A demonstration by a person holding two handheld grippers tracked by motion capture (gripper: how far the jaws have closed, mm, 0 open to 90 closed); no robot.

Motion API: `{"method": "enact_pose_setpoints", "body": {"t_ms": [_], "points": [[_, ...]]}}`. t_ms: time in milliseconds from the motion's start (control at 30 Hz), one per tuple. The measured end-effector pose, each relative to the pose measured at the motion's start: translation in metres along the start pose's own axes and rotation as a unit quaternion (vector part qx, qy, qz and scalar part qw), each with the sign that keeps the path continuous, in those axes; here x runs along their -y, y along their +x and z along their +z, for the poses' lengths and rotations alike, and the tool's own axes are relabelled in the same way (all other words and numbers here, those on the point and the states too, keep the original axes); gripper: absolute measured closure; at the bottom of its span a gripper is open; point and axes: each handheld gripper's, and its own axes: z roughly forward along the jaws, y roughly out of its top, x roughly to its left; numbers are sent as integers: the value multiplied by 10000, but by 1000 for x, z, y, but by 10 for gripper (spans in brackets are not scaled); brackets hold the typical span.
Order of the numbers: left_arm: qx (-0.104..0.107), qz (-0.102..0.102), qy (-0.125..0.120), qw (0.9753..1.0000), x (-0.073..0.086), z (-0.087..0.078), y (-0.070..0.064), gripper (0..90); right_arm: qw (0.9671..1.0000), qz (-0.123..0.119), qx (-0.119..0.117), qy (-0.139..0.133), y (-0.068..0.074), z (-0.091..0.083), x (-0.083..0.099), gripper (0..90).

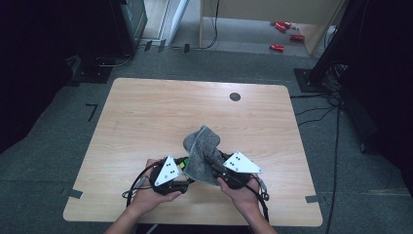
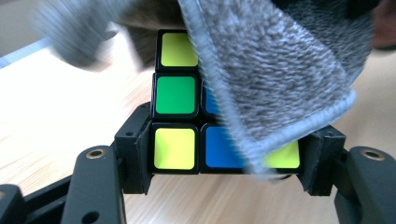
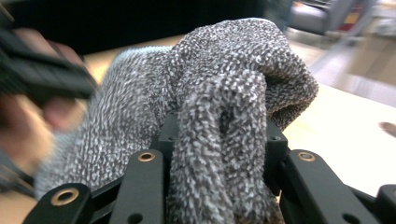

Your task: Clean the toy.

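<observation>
Grey cloth (image 3: 224, 102): nubbly, matt terry, stitched hem. Rubik's cube (image 2: 175, 116) under cloth: glossy plastic stickers, black frame. Table (image 1: 146, 112): pale wood-grain, smooth. Left gripper (image 2: 224, 158) jaws: matt black plastic, brass-look inserts.

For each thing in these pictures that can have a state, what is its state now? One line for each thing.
Left gripper: shut on the puzzle cube.
Right gripper: shut on the grey cloth.
Puzzle cube: held at its sides, unsolved, yellow, green and blue tiles mixed on one face, partly covered by the cloth.
Grey cloth: bunched, draped over the cube.
Table: bare light wood around the grippers.
</observation>
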Motion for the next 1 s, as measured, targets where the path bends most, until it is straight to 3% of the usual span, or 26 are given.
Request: {"method": "enact_pose_setpoints", "body": {"t_ms": [67,167,200,233,300,400,500,567,633,667,767,800,867,900,1000], "points": [[86,-72,-288,9995,0,-3,0,350,9990,272,-350,-114,1,-1,-2,637],[4,-15,-498,9988,0,-9,-1,350,9971,610,-416,-171,-3,2,4,644],[-14,-48,-619,9981,0,-12,0,350,9979,572,-289,-33,-6,3,7,646],[-11,-89,-718,9974,-1,-14,2,350,9989,404,-8,221,-10,5,10,646],[12,-161,-869,9961,-3,-16,5,350,9975,355,177,578,-16,8,15,644],[-167,20,-544,9984,0,-11,5,350,9965,637,122,533,-22,3,11,637],[-154,24,-348,9993,4,-4,2,350,9967,770,-267,4,-13,-9,-7,629],[47,-16,-345,9994,2,-1,-1,350,9960,594,-623,-240,2,-12,-17,624],[158,-50,-432,9989,-1,-2,-3,350,9958,483,-762,-135,11,-9,-19,616],[158,-93,-412,9990,-2,-3,-3,350,9953,538,-807,-72,12,-6,-17,603],[109,-115,-349,9993,0,-4,-1,349,9900,974,-995,-222,0,-1,-6,605],[87,-123,-366,9992,1,-3,0,349,9908,947,-954,-172,-4,-1,-4,618],[254,-341,-730,9964,1,-9,4,350,9971,602,-442,131,-8,-1,-2,631],[266,-393,-866,9951,-1,-12,6,350,9977,568,-300,232,-11,-1,0,635],[307,-494,-1068,9926,-2,-20,12,350,9942,1021,-308,133,-23,-4,5,638]]}}
